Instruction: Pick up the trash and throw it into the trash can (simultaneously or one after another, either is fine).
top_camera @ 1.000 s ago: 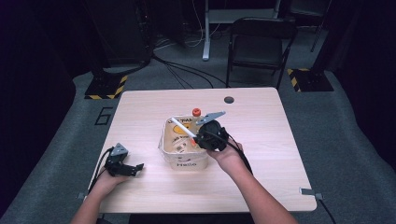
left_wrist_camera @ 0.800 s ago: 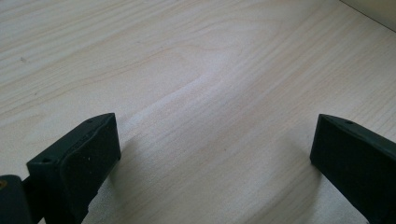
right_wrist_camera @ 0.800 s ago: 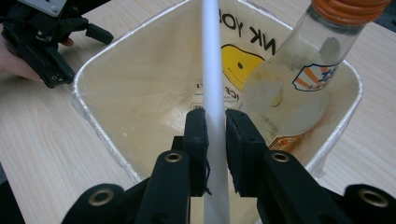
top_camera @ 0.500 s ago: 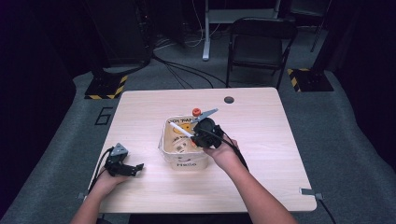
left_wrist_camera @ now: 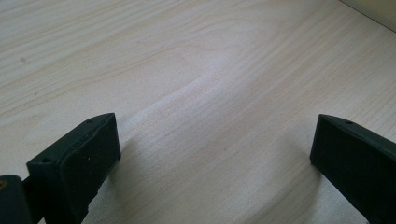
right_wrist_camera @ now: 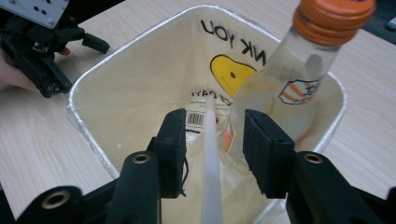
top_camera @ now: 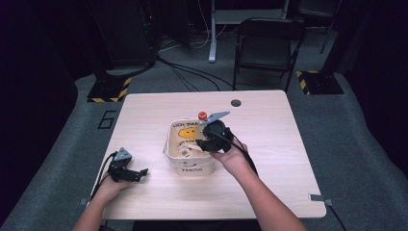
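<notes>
A white bag-lined bin with a yellow smiley stands mid-table. Inside it leans a clear bottle with an orange cap. My right gripper hovers over the bin's right rim, pointing down into it. Its jaws have just been opening, and in the right gripper view the gripper is open. A thin white stick stands loose in the gap, touching neither pad. My left gripper rests on the table left of the bin. Seen in its own view, the left gripper is open over bare wood.
The wooden table has a round cable hole at the back. A black folding chair stands behind the table, with cables and yellow-striped stand bases on the dark floor.
The white stick that stuck out left from the right gripper over the bin no longer shows there in the high view. The left hand has stayed put.
</notes>
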`<state>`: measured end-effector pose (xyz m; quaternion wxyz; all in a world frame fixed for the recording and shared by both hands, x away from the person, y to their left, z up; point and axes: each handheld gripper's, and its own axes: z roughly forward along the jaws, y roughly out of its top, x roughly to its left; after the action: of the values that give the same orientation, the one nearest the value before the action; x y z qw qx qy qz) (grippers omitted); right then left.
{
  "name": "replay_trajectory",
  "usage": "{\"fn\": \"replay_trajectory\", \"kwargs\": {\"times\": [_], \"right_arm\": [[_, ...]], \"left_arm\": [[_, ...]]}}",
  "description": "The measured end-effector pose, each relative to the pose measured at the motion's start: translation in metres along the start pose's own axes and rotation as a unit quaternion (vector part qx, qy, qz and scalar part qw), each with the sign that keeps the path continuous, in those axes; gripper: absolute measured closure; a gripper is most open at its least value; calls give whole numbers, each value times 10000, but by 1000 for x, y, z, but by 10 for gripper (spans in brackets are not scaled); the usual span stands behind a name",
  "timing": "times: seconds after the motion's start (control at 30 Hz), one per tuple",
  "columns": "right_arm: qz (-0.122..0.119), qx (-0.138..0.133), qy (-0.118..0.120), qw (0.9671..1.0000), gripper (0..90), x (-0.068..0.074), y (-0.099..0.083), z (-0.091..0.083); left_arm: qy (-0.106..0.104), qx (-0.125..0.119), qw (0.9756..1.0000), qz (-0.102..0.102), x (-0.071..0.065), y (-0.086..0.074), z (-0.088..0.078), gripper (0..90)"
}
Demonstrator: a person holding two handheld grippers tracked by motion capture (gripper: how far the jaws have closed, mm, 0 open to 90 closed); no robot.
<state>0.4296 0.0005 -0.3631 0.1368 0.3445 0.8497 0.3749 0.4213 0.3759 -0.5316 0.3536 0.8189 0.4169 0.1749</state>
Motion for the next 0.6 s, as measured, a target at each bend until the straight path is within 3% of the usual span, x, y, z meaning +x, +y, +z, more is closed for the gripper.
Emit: {"fn": "replay_trajectory", "kwargs": {"times": [0.6], "right_arm": [[79,-346,-277,9990,498,-15,-13,-27]], "left_arm": [[8,24,10000,22,0,0,0,15]]}}
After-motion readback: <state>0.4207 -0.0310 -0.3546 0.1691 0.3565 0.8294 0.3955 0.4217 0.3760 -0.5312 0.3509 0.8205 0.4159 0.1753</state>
